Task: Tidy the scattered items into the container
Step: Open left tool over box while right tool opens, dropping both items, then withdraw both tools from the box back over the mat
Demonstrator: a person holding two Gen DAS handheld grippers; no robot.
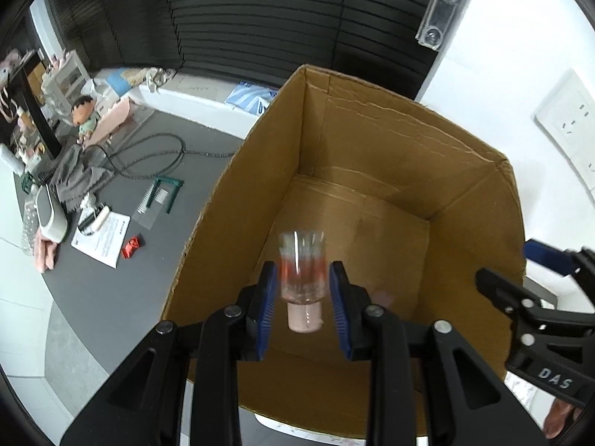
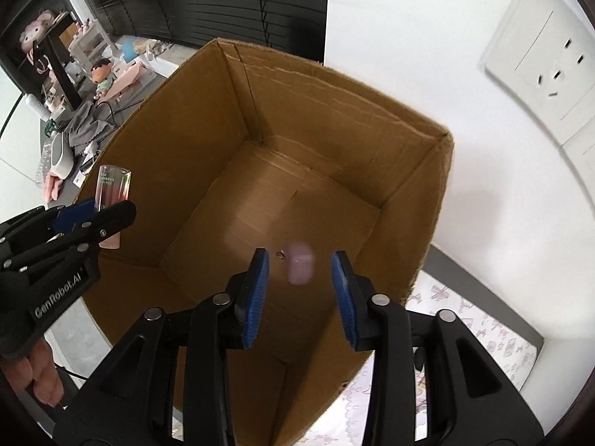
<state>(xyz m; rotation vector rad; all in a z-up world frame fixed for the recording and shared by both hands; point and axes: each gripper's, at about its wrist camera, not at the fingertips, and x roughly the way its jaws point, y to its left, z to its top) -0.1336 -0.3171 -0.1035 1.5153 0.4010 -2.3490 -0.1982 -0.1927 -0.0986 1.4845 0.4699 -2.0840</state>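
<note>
Both hand-held grippers hover over a tall, open brown cardboard box (image 1: 372,148) standing beside a white wall. The left gripper (image 1: 303,297) has its blue-padded jaws parted, with a clear glass bottle with a pink cap and reddish band (image 1: 303,278) between them, cap nearest the camera and blurred; whether the pads actually touch the glass cannot be told. From the right wrist view the same bottle (image 2: 111,200) sits at the box's left rim. The right gripper (image 2: 299,293) is spread wide and grips nothing; a small, blurred pink object (image 2: 301,264) shows between its pads, inside the box. Far left, on the dark grey desk (image 1: 122,282), lie white paper sheets (image 1: 104,238) and a red wrapper (image 1: 132,247).
</note>
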